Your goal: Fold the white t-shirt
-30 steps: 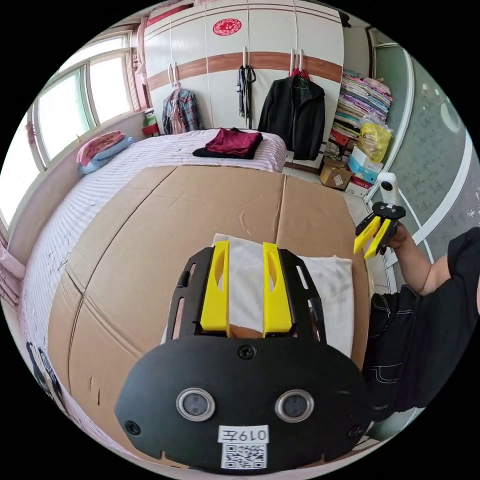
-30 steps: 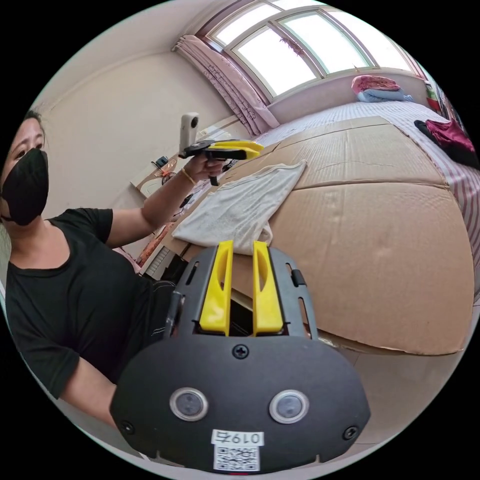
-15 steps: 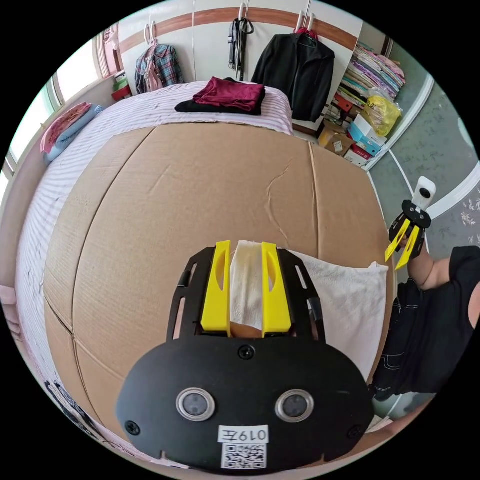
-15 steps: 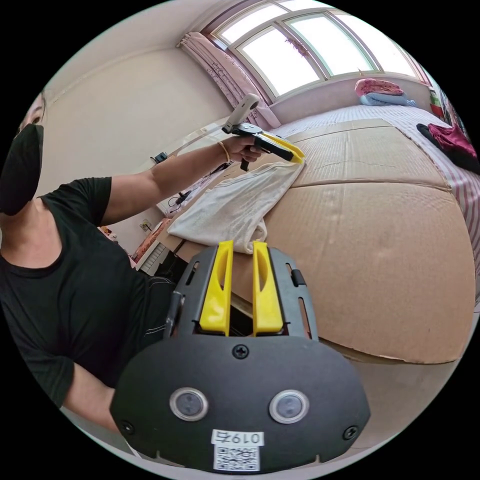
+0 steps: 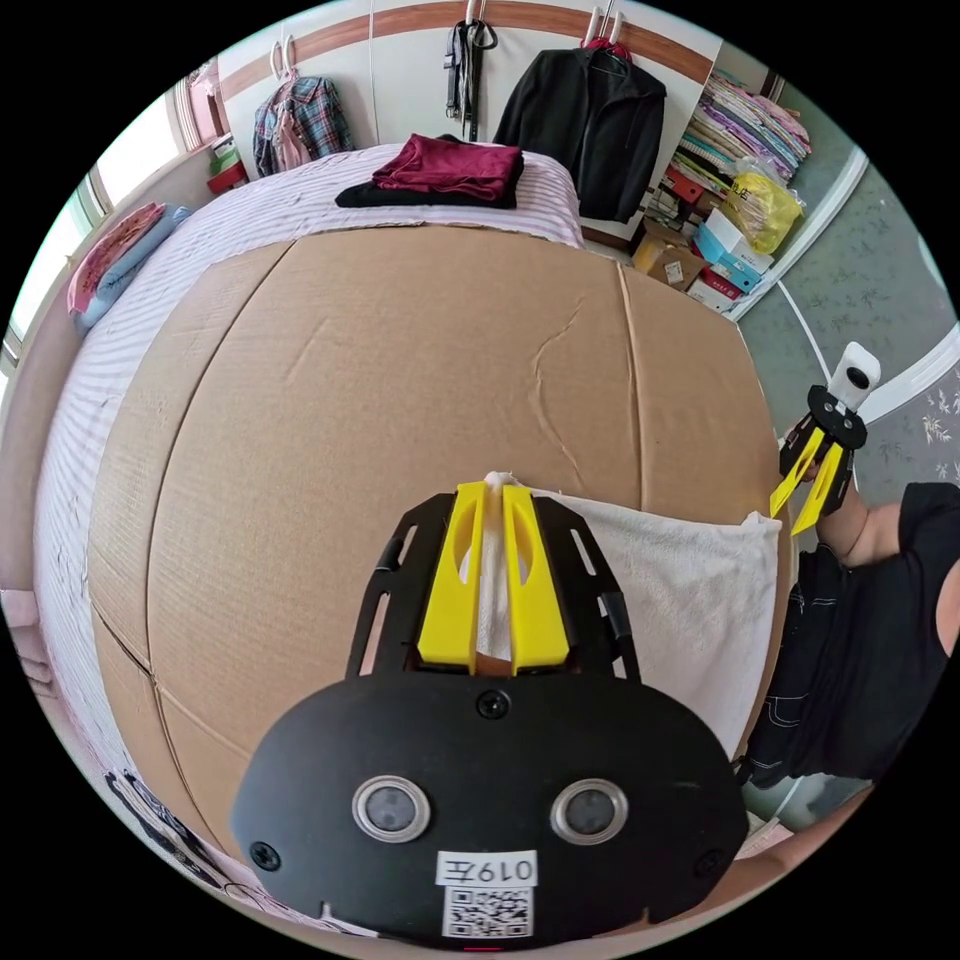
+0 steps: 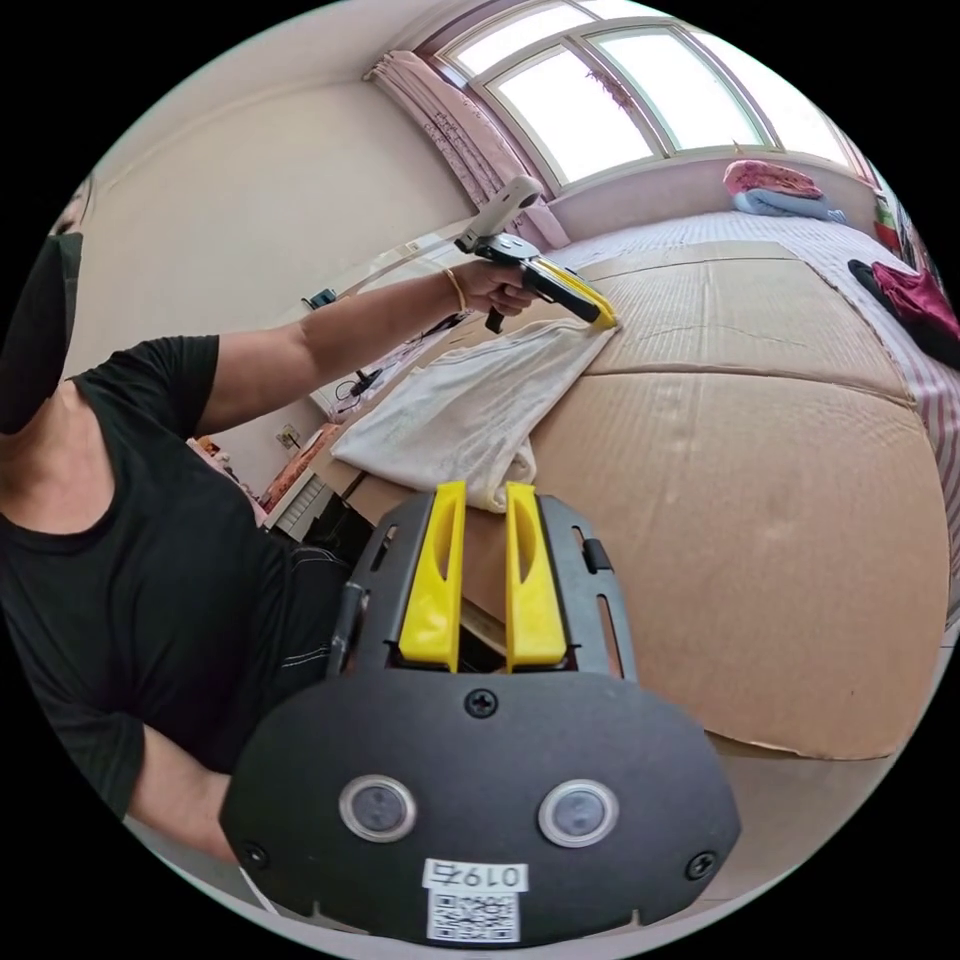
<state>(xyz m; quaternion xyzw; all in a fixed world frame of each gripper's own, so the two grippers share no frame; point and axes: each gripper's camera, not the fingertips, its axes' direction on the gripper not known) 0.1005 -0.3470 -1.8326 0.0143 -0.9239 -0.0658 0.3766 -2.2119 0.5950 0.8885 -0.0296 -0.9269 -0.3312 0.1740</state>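
The left gripper [image 5: 492, 500] pinches the far left corner of the white t-shirt [image 5: 680, 610], which lies folded at the cardboard sheet's [image 5: 380, 380] near edge. The right gripper [image 6: 485, 495] hovers released beside the near corner; it should clamp that corner before lifting evenly.

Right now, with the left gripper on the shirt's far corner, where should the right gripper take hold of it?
Probably the near corner of the white t-shirt, bunched at the cardboard edge just ahead of the right gripper. Come in from the bedside; that raised lump gives open jaws something to close on.
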